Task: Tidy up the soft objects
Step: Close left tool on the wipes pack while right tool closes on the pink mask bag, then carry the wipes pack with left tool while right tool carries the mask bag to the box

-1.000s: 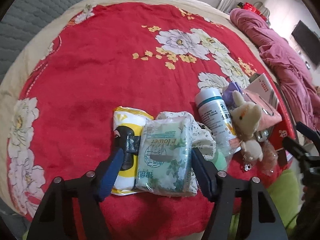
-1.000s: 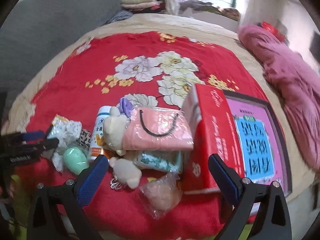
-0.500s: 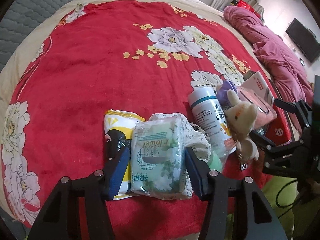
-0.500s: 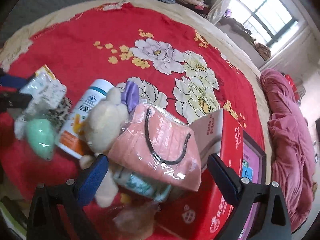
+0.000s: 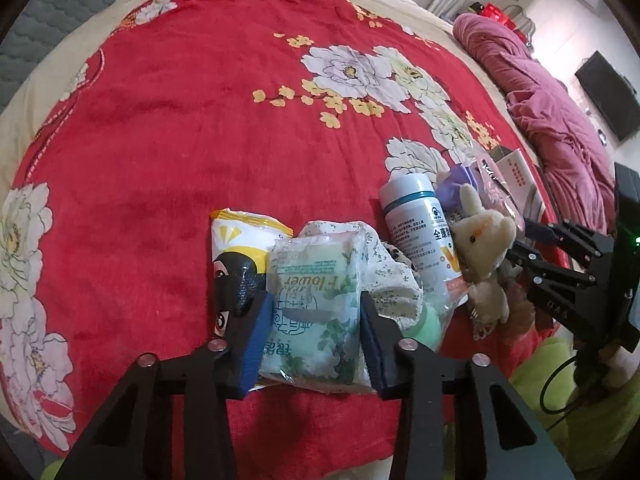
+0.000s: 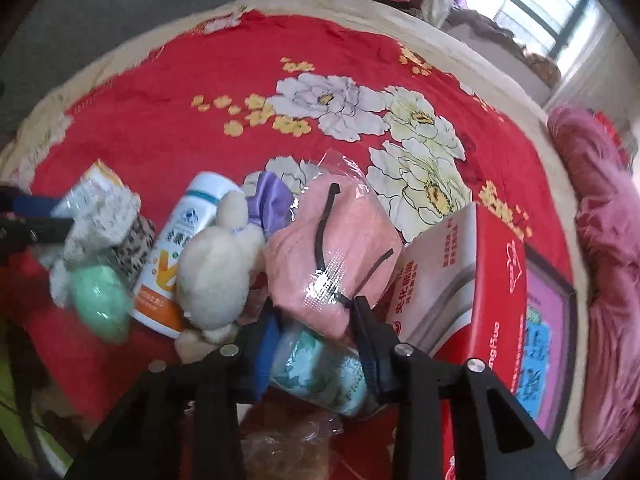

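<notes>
My left gripper (image 5: 312,320) is shut on a green "Flower" tissue pack (image 5: 314,308) that lies on a white floral cloth (image 5: 390,272), beside a yellow wipes pack (image 5: 240,240). My right gripper (image 6: 316,344) is shut on a pink cloth in clear wrap (image 6: 332,252), over a second green tissue pack (image 6: 320,372). A cream plush rabbit (image 6: 218,272) leans left of the pink pack; it also shows in the left wrist view (image 5: 482,248). A mint-green soft egg (image 6: 100,304) lies further left.
A white bottle (image 5: 420,232) lies between the cloth and the rabbit. A red box (image 6: 472,300) and a framed purple picture (image 6: 540,340) stand right of the pink pack. All rest on a red floral blanket (image 5: 180,120). A pink quilt (image 5: 552,112) lies at the far right.
My left gripper has closed in on the green tissue pack. My right gripper has moved forward and closed from wide open onto the pink wrapped cloth.
</notes>
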{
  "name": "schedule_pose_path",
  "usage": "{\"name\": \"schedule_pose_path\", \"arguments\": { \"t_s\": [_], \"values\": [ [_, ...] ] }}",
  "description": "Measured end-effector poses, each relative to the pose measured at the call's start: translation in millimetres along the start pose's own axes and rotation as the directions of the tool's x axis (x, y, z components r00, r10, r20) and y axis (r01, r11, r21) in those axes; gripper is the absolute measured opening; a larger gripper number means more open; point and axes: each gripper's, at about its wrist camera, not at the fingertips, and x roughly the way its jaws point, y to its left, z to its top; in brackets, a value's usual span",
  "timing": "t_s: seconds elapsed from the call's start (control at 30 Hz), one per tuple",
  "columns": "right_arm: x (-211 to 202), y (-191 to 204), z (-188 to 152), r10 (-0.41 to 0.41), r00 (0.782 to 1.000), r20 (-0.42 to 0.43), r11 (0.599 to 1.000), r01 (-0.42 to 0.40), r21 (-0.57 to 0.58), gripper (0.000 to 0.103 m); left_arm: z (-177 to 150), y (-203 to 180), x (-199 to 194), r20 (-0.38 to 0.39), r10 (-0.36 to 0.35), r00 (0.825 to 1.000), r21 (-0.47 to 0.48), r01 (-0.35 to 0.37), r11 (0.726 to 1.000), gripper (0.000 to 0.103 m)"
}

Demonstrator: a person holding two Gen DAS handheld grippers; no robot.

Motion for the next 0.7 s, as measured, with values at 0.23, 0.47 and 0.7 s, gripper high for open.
{"name": "schedule_pose_path", "arguments": {
  "t_s": [0.23, 0.47, 0.7],
  "values": [
    [-20.9, -24.7, -6.1, 0.097, 0.993, 0.073, 0.984, -0.107, 0.14, 0.026, -1.5, -4.9, -10.4, 0.04, -0.039, 0.998, 0.009, 0.039, 0.999, 0.033],
    [-43.8, -26.2, -4.5, 0.115, 0.983, 0.14, 0.978, -0.137, 0.159, 0.024, -0.8, -7.8, -25.1, 0.065, -0.064, 0.996, -0.002, 0.064, 0.998, 0.033],
    [-68.0, -24.8, -5.7, 0.115, 0.976, 0.187, 0.974, -0.147, 0.171, 0.024, -1.6, -23.2, -48.4, 0.107, -0.07, 0.992, 0.032, 0.067, 0.997, 0.034]
  ]
}}
